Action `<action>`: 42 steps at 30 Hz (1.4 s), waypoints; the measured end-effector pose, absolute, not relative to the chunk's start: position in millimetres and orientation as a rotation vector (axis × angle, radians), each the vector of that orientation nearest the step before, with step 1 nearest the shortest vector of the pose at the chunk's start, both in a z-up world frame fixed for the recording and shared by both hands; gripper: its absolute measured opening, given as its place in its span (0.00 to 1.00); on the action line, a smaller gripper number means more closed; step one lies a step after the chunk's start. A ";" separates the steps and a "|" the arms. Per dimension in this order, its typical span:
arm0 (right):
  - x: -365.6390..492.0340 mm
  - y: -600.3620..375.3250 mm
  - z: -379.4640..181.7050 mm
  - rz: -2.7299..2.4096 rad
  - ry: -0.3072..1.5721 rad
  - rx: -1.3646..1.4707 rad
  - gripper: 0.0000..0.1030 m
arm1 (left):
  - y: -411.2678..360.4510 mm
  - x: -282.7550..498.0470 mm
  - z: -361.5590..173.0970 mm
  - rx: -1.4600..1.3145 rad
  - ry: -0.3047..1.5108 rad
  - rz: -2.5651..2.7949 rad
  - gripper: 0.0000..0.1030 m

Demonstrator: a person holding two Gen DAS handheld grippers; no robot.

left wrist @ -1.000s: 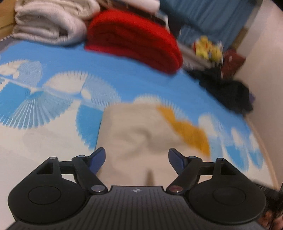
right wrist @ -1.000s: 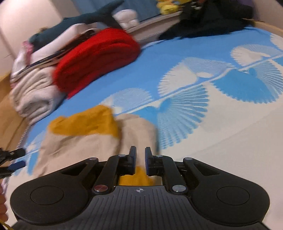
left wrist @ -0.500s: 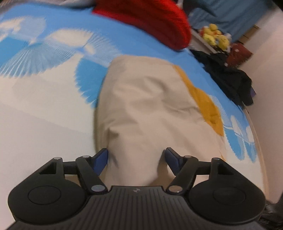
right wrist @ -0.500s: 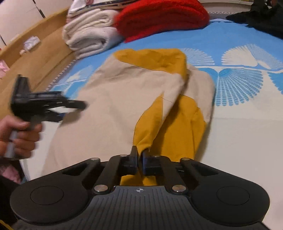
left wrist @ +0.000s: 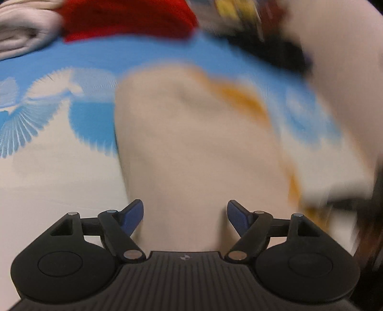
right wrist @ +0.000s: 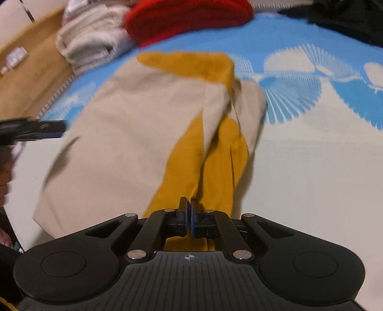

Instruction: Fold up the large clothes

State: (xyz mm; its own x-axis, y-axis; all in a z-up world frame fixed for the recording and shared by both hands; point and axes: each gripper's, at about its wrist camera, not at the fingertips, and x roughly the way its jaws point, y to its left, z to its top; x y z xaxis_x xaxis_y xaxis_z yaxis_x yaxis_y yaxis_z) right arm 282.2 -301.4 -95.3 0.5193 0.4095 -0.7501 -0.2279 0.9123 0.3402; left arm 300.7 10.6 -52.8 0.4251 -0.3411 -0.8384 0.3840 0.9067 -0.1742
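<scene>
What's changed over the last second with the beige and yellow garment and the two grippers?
The right gripper, shut on the beige and yellow garment's yellow edge throughout, has drawn it from a bunched heap into a long spread toward the camera. The left gripper stayed open above the beige cloth, taking hold of nothing. The red blanket and white blanket lie as before.

Your garment (right wrist: 134, 134) lies flat on bed (right wrist: 311, 167); folded piles (right wrist: 186, 16) behind it, left hand-held gripper (right wrist: 33, 129) at its left edge.

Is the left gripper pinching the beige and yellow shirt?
No, the left gripper has its jaws spread wide apart over the beige and yellow garment, gripping nothing.
</scene>
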 end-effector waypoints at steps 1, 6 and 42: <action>281.8 -299.9 -95.4 0.379 0.952 0.206 0.01 | 8.1 293.5 -59.6 0.115 1.043 -0.445 0.83; 262.8 -295.9 -75.9 0.310 0.854 0.169 0.02 | 18.1 265.5 -47.2 0.083 0.965 -0.511 0.80; 62.7 -223.4 -4.0 -0.146 0.569 0.048 0.84 | -22.7 38.0 3.5 0.012 0.697 -0.094 1.00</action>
State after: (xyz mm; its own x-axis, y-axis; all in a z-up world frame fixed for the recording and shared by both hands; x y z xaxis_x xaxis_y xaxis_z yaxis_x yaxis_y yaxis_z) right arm 62.7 -223.4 -4.0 0.8323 -0.1245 -0.5402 0.1511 0.9885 0.0051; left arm 38.0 -22.7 3.5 0.7625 -0.0825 -0.6418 0.0904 0.9957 -0.0207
